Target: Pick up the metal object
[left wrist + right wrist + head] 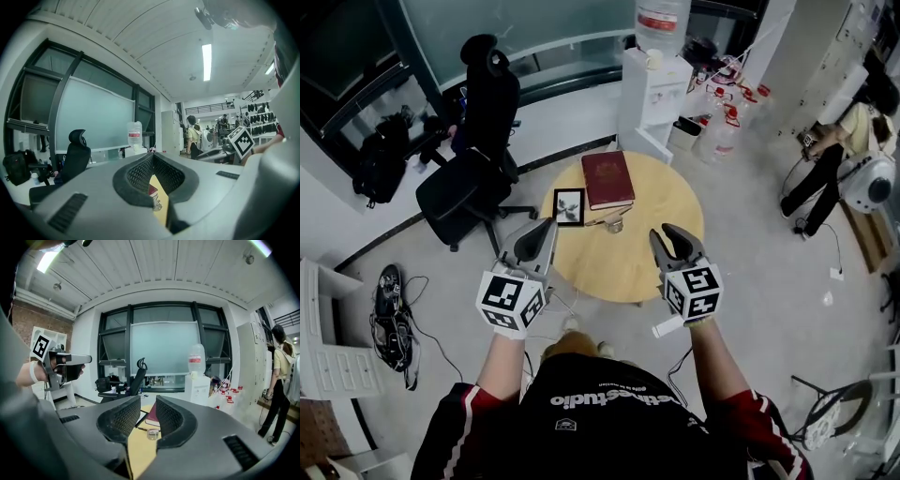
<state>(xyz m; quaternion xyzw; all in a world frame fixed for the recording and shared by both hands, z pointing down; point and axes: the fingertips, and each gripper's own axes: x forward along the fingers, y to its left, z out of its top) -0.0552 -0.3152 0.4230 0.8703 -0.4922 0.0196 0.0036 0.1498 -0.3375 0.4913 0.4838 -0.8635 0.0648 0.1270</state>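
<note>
Nearest, my left tongs [549, 227] are clenched on nothing and my right tongs [664, 236] stand released, both over the near side of the round table [619, 267]. Farther on, the small metal object [614, 224] lies just beside the red book [607, 178]. I fear the pads may slip on it, or catch the book instead.

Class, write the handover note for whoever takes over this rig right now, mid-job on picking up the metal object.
Left gripper: shut, empty, short of the table's things.
Right gripper: open, empty, also short of them.
Small metal object: on the round wooden table, beside the red book's near edge, untouched.
Done: nothing grasped.
Left: reach in, close on the object, lift.
</note>
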